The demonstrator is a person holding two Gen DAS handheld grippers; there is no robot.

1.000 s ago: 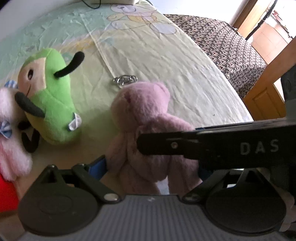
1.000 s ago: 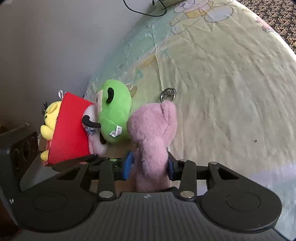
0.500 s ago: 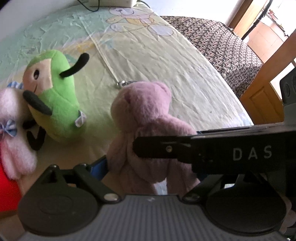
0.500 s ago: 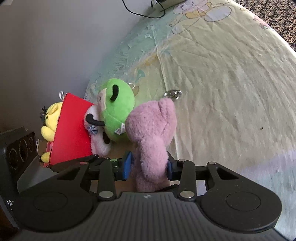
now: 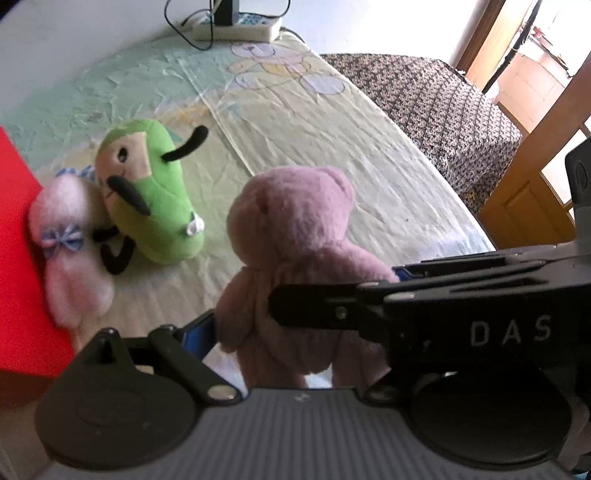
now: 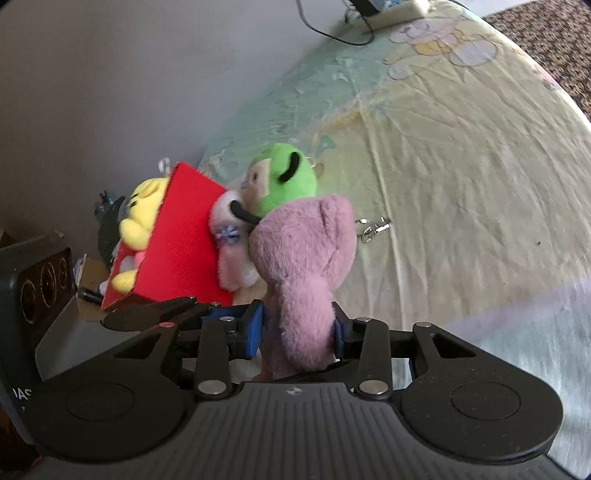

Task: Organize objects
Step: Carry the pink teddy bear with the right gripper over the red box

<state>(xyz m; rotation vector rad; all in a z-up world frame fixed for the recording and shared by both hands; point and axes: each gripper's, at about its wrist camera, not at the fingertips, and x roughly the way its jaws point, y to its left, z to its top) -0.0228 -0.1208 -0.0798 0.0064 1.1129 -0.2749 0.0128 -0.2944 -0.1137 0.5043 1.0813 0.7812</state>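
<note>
Lifted higher since a second ago, the purple bear (image 6: 303,266) hangs above the sheet (image 6: 461,166), pinched by the right gripper (image 6: 297,328), left gripper (image 5: 295,332) apparently clamped too, heading for the red box (image 6: 184,236), which needs a leftward carry.

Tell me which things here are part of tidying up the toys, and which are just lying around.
Part of the job:
purple plush bear, clamped in the right gripper
green plush toy
pale pink plush toy
red box with the yellow plush toy in it

Just lying about:
metal keyring
power strip
patterned blanket
</note>
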